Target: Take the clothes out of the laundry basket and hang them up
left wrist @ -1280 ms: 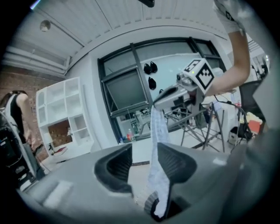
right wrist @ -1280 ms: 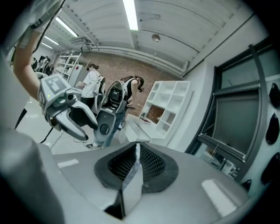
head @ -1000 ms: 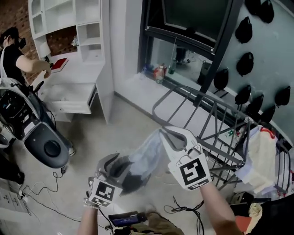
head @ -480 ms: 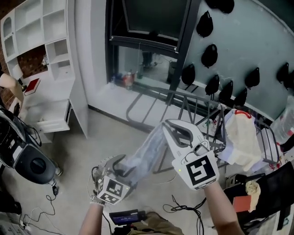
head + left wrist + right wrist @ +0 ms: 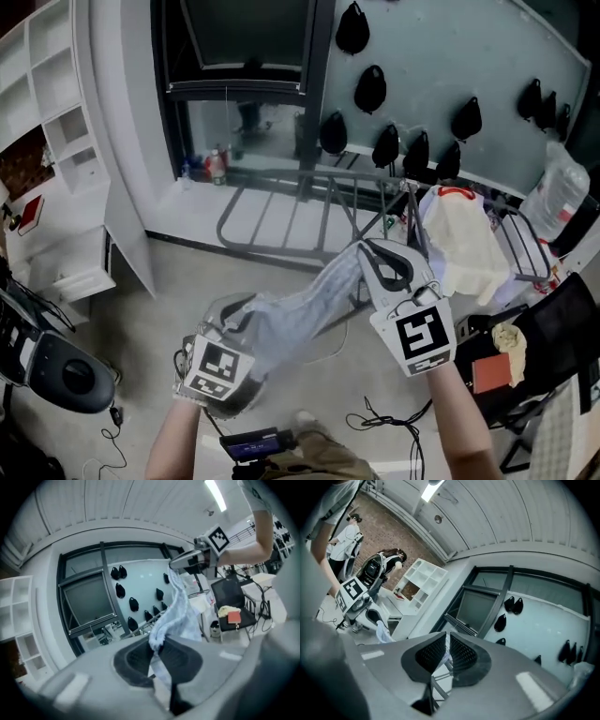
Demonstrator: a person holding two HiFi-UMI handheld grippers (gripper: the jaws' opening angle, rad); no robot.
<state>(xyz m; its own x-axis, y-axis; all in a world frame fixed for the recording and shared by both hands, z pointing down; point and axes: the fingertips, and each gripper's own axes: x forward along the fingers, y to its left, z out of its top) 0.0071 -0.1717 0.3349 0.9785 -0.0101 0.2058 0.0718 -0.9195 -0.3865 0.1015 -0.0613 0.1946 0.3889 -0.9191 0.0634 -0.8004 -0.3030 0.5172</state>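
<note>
A long pale blue garment (image 5: 305, 309) hangs stretched between my two grippers above the floor. At its lower left end my left gripper (image 5: 236, 312) has just been closing its jaws, and in the left gripper view the pads (image 5: 180, 660) pinch a fold of the cloth (image 5: 178, 606). My right gripper (image 5: 373, 251) holds the upper right end, shut on a thin edge of it (image 5: 443, 657). It is close to the front of the metal drying rack (image 5: 281, 220).
A cream garment (image 5: 464, 248) is draped over the rack's right end. A black chair (image 5: 553, 328) with a red booklet stands at the right. White shelving (image 5: 66, 150) is at the left. Cables (image 5: 384, 422) and a small device (image 5: 248, 445) lie on the floor.
Both grippers have moved right and a little up with the garment, closer to the drying rack. The cloth, bunched before, is now drawn out long between them.
</note>
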